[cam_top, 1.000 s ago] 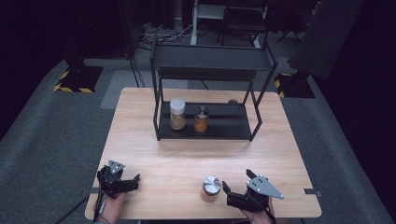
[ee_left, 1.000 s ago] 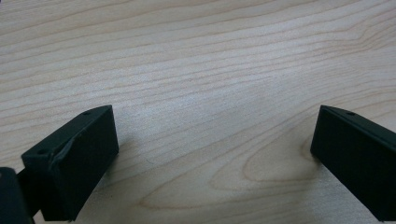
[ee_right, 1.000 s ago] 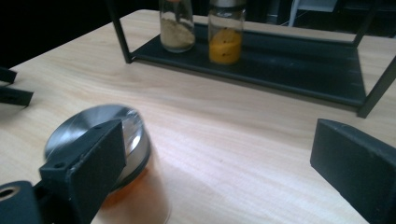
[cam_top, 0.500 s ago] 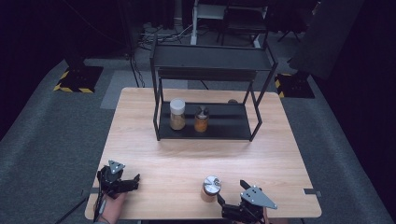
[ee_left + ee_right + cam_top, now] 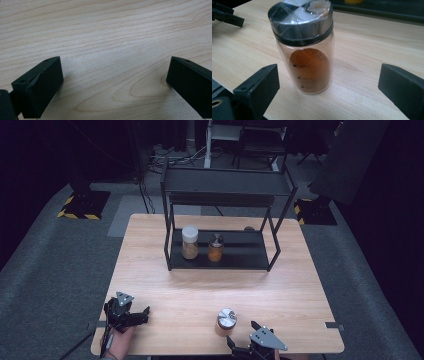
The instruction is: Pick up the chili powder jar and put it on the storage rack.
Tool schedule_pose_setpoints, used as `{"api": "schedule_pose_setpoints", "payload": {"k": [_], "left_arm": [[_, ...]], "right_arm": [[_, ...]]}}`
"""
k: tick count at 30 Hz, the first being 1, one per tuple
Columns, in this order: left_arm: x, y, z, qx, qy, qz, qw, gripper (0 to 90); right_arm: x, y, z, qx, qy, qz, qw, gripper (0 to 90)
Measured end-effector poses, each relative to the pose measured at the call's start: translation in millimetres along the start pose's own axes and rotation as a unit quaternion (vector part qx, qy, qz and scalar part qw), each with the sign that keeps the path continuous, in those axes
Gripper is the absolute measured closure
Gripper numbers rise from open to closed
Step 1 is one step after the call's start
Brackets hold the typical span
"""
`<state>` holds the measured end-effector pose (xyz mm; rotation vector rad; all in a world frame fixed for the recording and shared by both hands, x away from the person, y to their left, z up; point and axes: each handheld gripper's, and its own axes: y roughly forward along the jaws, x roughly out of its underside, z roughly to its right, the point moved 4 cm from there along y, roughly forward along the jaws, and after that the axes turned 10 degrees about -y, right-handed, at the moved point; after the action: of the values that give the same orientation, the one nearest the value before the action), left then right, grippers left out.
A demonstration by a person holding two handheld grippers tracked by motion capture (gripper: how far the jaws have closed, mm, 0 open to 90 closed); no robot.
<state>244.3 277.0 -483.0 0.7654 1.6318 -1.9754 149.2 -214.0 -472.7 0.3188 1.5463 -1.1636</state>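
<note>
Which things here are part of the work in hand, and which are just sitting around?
In the job:
- spice jar with orange powder, standing on the table, ahead of the open jaws
- right gripper, jaws open, close to that jar

Lying about:
- black rack
- white-lidded jar on the rack's lower shelf
- small orange jar beside it
- left gripper, open over bare wood
</note>
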Motion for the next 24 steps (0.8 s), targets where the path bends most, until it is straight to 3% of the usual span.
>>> {"api": "schedule_pose_setpoints", "payload": {"k": [11,24], "left_arm": [[0.0,0.0,-0.1,0.0,0.0,0.0,1.0,0.6],[0.0,0.0,0.0,0.001,0.0,-0.001,1.0,0.6]], "right_arm": [[5.2,12.6,-6.2,0.004,-0.007,-0.004,1.0,3.4],[2.6,31.2,-14.8,-0.008,-0.007,-0.002,0.9999,4.6]]}}
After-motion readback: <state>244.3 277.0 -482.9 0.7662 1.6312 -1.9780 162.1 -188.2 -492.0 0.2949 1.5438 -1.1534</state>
